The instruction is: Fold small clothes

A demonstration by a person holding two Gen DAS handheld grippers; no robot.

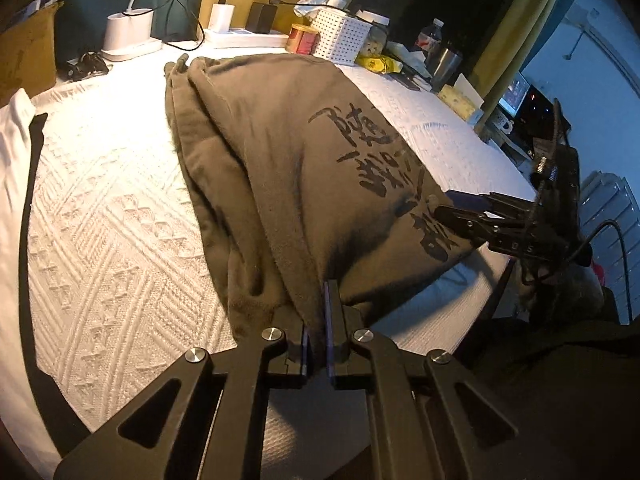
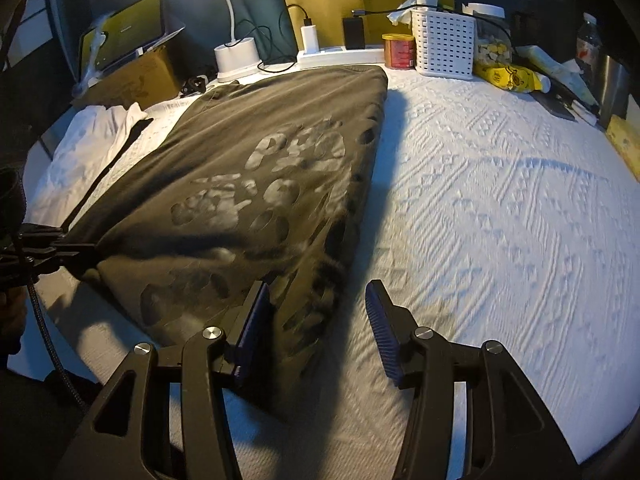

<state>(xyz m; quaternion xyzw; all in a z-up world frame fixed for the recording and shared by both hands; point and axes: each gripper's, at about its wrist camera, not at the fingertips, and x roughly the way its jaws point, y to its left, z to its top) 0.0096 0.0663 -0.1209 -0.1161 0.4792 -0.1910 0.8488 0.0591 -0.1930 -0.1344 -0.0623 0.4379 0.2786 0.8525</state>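
At the left of the right wrist view a white garment (image 2: pixel 86 152) lay bunched and looked unfolded. The dark printed shirt (image 2: pixel 256 184) filled the centre, seemingly folded lengthwise. The left gripper (image 1: pixel 318 320) pinched its near edge, while the right gripper (image 2: pixel 316 312) straddled the near corner, jaws spread, so the crosswise fold remained.

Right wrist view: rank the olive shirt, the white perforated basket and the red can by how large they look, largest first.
1. olive shirt, by far the largest, though it also lies closest to the camera.
2. white perforated basket.
3. red can, which stands beside the basket at a similar depth, so that comparison is fair.
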